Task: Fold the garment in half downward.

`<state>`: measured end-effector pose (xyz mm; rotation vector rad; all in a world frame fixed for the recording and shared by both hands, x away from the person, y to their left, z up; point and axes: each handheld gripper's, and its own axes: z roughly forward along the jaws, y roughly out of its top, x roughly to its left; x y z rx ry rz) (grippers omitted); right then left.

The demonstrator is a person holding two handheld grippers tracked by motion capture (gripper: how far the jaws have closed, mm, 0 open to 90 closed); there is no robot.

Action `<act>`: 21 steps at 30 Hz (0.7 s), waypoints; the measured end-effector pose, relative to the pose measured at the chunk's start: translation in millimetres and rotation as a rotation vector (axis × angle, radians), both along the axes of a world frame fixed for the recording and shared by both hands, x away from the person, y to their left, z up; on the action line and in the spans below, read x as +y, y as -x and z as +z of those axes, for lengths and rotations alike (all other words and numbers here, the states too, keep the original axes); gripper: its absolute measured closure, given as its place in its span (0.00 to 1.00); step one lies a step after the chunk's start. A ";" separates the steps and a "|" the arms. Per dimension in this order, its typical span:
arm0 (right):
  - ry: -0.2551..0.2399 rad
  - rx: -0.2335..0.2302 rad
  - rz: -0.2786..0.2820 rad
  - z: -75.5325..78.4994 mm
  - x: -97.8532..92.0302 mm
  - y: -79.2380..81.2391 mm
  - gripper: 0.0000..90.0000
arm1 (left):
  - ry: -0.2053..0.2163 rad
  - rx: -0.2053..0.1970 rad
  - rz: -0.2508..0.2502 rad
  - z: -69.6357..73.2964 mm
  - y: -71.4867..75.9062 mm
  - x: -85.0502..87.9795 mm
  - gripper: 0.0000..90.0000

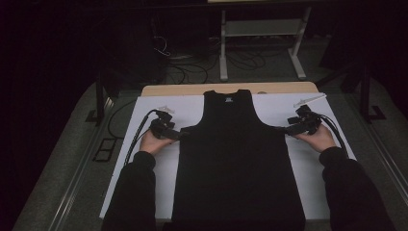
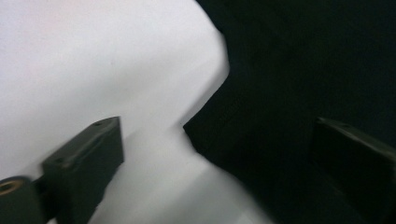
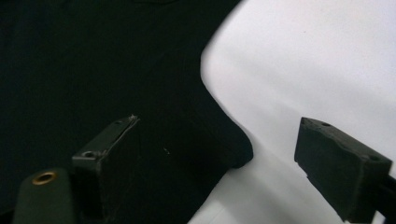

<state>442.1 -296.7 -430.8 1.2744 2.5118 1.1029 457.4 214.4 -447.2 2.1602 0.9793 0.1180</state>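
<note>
A black sleeveless top (image 1: 238, 159) lies flat, neck away from me, on a white sheet (image 1: 149, 103). My left gripper (image 1: 182, 134) is low at the top's left underarm corner. In the left gripper view its jaws stand wide apart around that corner of the top (image 2: 303, 70), one over the white sheet (image 2: 93, 56) and one over the cloth, so my left gripper (image 2: 219, 154) is open. My right gripper (image 1: 284, 130) is at the right underarm corner. Its jaws straddle the cloth edge of the top (image 3: 93, 60) beside the sheet (image 3: 317, 56), and my right gripper (image 3: 229, 158) is open too.
The sheet covers a wooden table whose far edge (image 1: 192, 89) shows behind the top. Beyond it, cables (image 1: 192, 67) lie on the dark floor near a white metal stand (image 1: 260, 29). Black cables trail from both grippers along the sheet's sides.
</note>
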 end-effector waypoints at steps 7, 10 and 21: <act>0.014 -0.001 -0.023 -5.4 0.3 -0.1 0.32 | 0.010 -0.011 -0.023 1.5 1.4 -2.4 0.31; 0.034 0.005 -0.037 -7.8 0.5 -0.8 0.38 | 0.026 -0.011 -0.018 0.7 0.8 -1.8 0.41; 0.082 -0.009 -0.067 -12.3 4.8 -0.6 0.68 | 0.000 -0.058 -0.038 -1.0 3.3 -9.3 0.72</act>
